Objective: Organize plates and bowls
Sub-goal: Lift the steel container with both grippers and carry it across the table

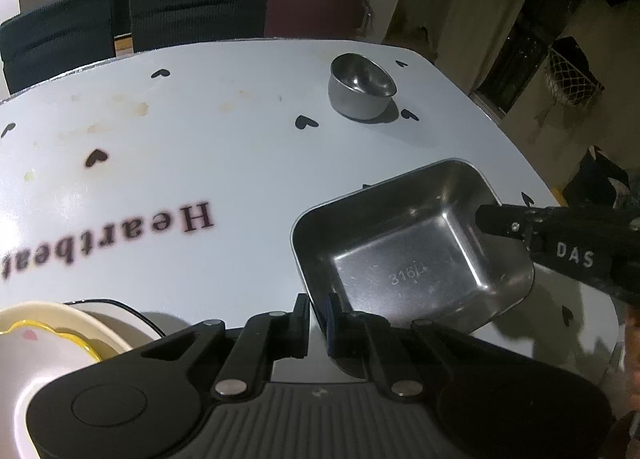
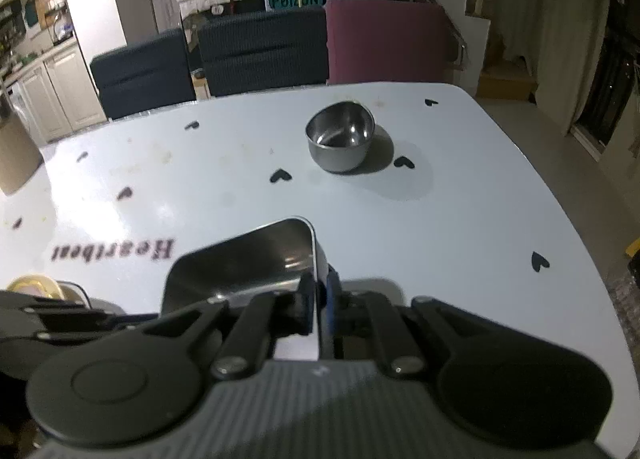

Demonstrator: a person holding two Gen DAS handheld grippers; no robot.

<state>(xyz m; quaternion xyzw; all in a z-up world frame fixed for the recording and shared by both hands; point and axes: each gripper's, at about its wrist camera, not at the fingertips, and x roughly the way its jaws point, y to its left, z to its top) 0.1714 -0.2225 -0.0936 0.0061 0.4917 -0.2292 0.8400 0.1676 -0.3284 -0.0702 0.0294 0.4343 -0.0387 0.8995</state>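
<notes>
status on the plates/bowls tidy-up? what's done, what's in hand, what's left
Done: ceramic bowls already sit nested at the table's near left edge. In hand: the rectangular steel dish is pinched on its rim by both the left gripper and the right gripper; it looks tilted, so probably lifted. Left: the round steel bowl stands alone on the far side of the table, untouched.

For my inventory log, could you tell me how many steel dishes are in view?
2: a rectangular steel dish gripped by both the left gripper and the right gripper, and a round steel bowl standing farther back on the table.
</notes>
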